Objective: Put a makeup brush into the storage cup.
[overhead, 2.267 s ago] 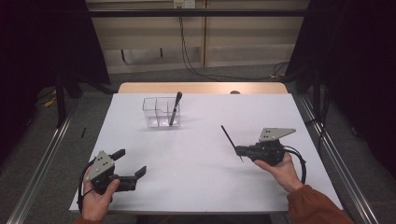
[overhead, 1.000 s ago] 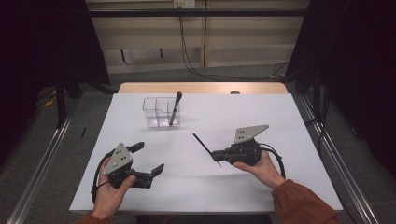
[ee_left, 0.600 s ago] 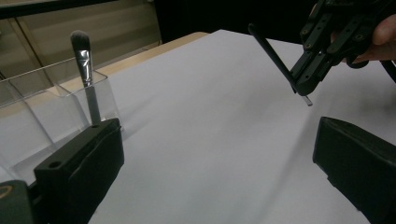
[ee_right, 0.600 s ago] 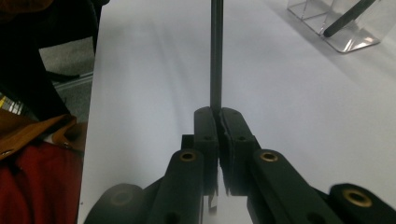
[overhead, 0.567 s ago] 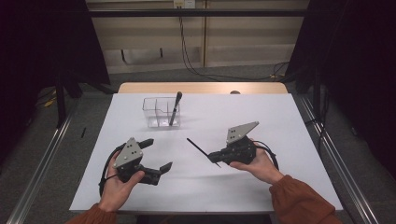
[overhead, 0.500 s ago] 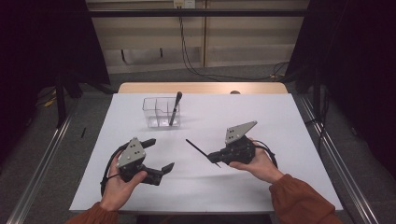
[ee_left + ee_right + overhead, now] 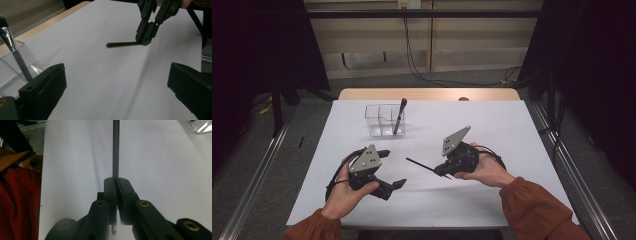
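The right gripper point(image 7: 443, 172) is clenched on the near end of a thin black brush point(image 7: 422, 164), which sticks straight out beyond its jaws, level above the white table point(image 7: 512, 130). The brush's long axis runs on from the jaws toward the left gripper point(image 7: 389, 170), so its free tip is the part closest to that hand. The left gripper is released, jaws wide apart with nothing between them. The clear organizer point(image 7: 384, 119), with another brush point(image 7: 399, 116) standing in it, lies ahead of both grippers, nearer the left one; a handover or a swing toward it looks likely.

The left gripper view shows the held brush point(image 7: 122, 44) side-on, pinched at its very end. The right gripper view shows the shaft point(image 7: 115, 147) running dead straight out from the tightly closed jaws.
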A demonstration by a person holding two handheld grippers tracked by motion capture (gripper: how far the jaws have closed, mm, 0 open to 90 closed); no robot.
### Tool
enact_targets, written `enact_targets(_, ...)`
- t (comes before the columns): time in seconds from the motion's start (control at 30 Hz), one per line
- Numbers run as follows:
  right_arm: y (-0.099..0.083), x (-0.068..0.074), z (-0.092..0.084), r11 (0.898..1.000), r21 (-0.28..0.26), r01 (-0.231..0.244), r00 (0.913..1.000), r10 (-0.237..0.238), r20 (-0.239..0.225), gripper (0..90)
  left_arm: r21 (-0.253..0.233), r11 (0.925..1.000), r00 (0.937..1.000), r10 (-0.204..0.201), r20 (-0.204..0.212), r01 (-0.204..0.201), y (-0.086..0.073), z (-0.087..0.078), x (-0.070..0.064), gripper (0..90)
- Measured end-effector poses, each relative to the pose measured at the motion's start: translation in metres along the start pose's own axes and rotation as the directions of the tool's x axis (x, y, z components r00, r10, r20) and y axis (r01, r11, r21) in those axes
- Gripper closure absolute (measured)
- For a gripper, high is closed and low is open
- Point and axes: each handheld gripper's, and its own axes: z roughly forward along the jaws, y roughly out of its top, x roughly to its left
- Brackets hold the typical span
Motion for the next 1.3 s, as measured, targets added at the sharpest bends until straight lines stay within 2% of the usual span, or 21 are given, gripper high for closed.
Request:
enact_targets(0.17, 0.006, 0.000, 0.005, 0.996, 0.074, 0.040, 0.9989, -0.038, -0.028, 86.6, 0.024, 0.9997, 0.9997, 0.004, 0.024, -0.004, 0.006, 0.005, -0.001, 2.5)
enact_targets(0.3, 0.011, 0.002, 0.008, 0.988, 0.134, 0.072, 0.9966, -0.066, -0.050, 86.6, 0.061, 0.9978, 0.9990, 0.021, 0.040, -0.024, 0.008, 0.010, -0.002, 2.5)
enact_targets(0.4, 0.013, 0.002, 0.009, 0.979, 0.183, 0.084, 0.9957, -0.075, -0.054, 86.6, 0.073, 0.9969, 0.9990, 0.027, 0.036, -0.029, 0.009, 0.013, -0.002, 2.7)
enact_targets(0.67, 0.018, 0.004, 0.014, 0.950, 0.284, 0.130, 0.9898, -0.107, -0.093, 86.7, 0.145, 0.9876, 0.9962, 0.050, 0.071, -0.060, 0.011, 0.023, -0.002, 3.0)
enact_targets(0.7, 0.018, 0.004, 0.015, 0.948, 0.290, 0.134, 0.9891, -0.109, -0.099, 86.7, 0.165, 0.9840, 0.9955, 0.055, 0.077, -0.067, 0.012, 0.024, -0.002, 3.2)
enact_targets(0.83, 0.019, 0.004, 0.019, 0.940, 0.307, 0.150, 0.9860, -0.120, -0.116, 86.6, 0.188, 0.9789, 0.9938, 0.065, 0.090, -0.081, 0.014, 0.027, -0.002, 3.3)
enact_targets(0.9, 0.019, 0.005, 0.020, 0.936, 0.321, 0.143, 0.9867, -0.110, -0.119, 86.6, 0.203, 0.9748, 0.9923, 0.073, 0.100, -0.092, 0.014, 0.030, -0.001, 3.3)
enact_targets(0.97, 0.020, 0.003, 0.021, 0.936, 0.317, 0.151, 0.9855, -0.118, -0.122, 86.6, 0.220, 0.9695, 0.9890, 0.083, 0.123, -0.109, 0.014, 0.032, -0.001, 3.4)
enact_targets(1.03, 0.021, 0.003, 0.021, 0.933, 0.324, 0.156, 0.9846, -0.120, -0.127, 86.6, 0.268, 0.9549, 0.9809, 0.082, 0.176, -0.128, 0.011, 0.037, -0.002, 4.3)
enact_targets(1.1, 0.021, 0.004, 0.021, 0.928, 0.335, 0.163, 0.9831, -0.124, -0.134, 86.6, 0.287, 0.9477, 0.9794, 0.089, 0.181, -0.139, 0.010, 0.040, -0.002, 4.1)
enact_targets(1.13, 0.022, 0.004, 0.022, 0.926, 0.337, 0.170, 0.9815, -0.128, -0.142, 86.7, 0.292, 0.9460, 0.9783, 0.088, 0.188, -0.141, 0.010, 0.041, -0.001, 4.2)
enact_targets(1.2, 0.022, 0.005, 0.022, 0.920, 0.352, 0.173, 0.9807, -0.128, -0.147, 86.6, 0.283, 0.9498, 0.9791, 0.082, 0.186, -0.133, 0.012, 0.041, 0.000, 4.2)
enact_targets(1.3, 0.023, 0.006, 0.024, 0.913, 0.370, 0.172, 0.9802, -0.121, -0.156, 86.6, 0.302, 0.9422, 0.9752, 0.084, 0.205, -0.145, 0.013, 0.042, 0.002, 5.3)
